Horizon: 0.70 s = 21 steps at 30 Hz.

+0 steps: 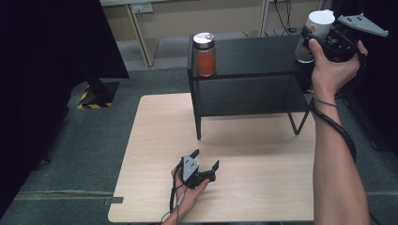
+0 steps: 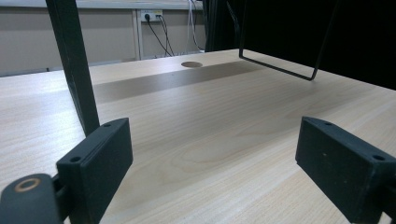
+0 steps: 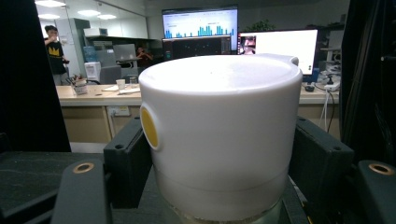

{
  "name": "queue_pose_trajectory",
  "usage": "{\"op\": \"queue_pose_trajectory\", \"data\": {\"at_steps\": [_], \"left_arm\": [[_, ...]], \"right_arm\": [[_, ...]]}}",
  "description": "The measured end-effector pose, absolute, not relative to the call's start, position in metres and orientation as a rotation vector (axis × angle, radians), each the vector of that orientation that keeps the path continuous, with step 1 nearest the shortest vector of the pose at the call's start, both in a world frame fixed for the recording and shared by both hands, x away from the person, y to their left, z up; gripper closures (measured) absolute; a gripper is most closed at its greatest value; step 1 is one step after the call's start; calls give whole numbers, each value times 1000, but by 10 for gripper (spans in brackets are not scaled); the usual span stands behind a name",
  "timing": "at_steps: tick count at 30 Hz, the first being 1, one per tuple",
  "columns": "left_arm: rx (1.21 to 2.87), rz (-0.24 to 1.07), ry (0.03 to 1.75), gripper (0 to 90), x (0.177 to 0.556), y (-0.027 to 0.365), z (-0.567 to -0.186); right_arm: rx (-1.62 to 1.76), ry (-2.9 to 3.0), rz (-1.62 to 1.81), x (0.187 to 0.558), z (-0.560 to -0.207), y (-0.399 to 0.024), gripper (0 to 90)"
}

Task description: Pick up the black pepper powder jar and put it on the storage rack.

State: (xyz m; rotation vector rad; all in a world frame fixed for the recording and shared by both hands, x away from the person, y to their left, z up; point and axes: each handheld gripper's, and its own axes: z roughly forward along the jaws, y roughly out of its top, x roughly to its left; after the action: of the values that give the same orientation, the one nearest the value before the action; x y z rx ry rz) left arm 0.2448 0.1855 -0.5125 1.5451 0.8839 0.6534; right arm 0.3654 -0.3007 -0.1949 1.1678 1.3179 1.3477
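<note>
A glass jar with a wide white lid is held over the right end of the black shelf. My right gripper is shut on it, one black jaw on each side just below the lid. I cannot tell whether the jar's base touches the shelf top. A second jar with orange contents and a metal lid stands upright at the shelf's left end. My left gripper rests low on the wooden table in front of the shelf, open, with nothing between its jaws.
The shelf stands on the table's far half on a solid black leg and a thin wire leg. A round cable hole sits in the tabletop beneath it. A dark curtain hangs at the left, grey carpet around.
</note>
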Motion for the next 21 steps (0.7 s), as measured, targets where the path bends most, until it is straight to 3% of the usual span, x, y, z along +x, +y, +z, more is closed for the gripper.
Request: {"op": "queue_pose_trajectory", "data": {"at_steps": [21], "left_arm": [[1549, 659, 878, 106, 245, 185, -513]], "right_arm": [[1154, 1297, 1355, 368, -202, -297, 274]]}}
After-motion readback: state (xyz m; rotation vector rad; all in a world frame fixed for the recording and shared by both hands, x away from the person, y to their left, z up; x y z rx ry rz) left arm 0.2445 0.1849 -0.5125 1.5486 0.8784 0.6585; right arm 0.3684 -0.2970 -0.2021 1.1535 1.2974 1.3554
